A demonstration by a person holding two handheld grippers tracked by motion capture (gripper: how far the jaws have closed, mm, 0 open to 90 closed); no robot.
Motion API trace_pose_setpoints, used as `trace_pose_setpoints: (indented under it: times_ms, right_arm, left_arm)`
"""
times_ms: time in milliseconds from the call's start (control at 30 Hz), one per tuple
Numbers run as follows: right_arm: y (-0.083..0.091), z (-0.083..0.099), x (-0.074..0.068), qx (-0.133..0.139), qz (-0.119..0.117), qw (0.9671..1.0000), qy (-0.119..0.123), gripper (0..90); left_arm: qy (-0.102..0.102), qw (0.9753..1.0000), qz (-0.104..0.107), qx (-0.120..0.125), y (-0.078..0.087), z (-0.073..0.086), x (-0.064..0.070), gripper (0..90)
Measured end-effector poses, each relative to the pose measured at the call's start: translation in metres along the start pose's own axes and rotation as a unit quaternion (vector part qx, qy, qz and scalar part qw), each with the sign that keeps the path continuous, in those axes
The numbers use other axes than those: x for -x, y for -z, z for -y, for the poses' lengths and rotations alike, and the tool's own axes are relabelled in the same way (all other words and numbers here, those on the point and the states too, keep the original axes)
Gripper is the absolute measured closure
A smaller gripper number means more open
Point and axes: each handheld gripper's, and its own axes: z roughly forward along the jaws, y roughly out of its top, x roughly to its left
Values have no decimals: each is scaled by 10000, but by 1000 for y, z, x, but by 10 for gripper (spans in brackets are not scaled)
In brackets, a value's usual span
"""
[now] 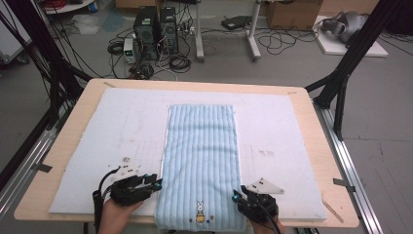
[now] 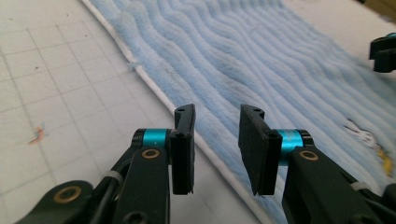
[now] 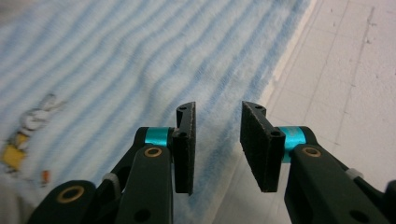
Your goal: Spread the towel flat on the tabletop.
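White mat (image 1: 122, 131) w/ blue towel (image 1: 202, 146); L tongs (image 1: 157, 184) & R tongs (image 1: 236, 197) both apart at edges.

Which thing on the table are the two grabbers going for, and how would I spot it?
Find the wooden table with the pale gridded mat. Down its middle lies a long, fluffy, light-blue striped towel. It alone has a little bunny stitched near the front edge, between the two grippers.

Left gripper (image 1: 157, 184) sitting low at near left, hand (image 1: 114, 214) gripping from below, jaws standing apart, pointing inward. Right gripper (image 1: 235, 197) sitting low at near right, jaws gaping, pointing inward toward left one.
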Motion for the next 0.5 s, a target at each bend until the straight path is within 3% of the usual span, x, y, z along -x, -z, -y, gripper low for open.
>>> trace_pose_setpoints:
  times_ms: [67, 167, 233, 300, 400, 500]
  right_arm:
    - [-6, 1, 0, -158, 143, 9998, 39, 661]
    - [-6, 4, 0, -100, 145, 9998, 46, 716]
    - [-4, 6, 0, -69, 62, 9999, 49, 821]
    - [-3, 7, -2, -66, 26, 9999, 77, 855]
    - [-1, 9, -2, -54, -9, 10000, 46, 862]
    - [6, 14, -4, -92, 14, 9999, 107, 864]
  left_arm:
    - [-48, 9998, -116, -155, -12, -1, 1, 665]
    - [-239, 9988, -428, -93, -19, 0, 8, 700]
    - [-345, 9973, -636, -81, -19, 1, 11, 828]
    - [-333, 9973, -643, -110, -19, 0, 11, 873]
    - [-163, 9978, -629, -134, -16, 0, 9, 879]
    - [-122, 9981, -595, -131, -10, 4, 8, 879]
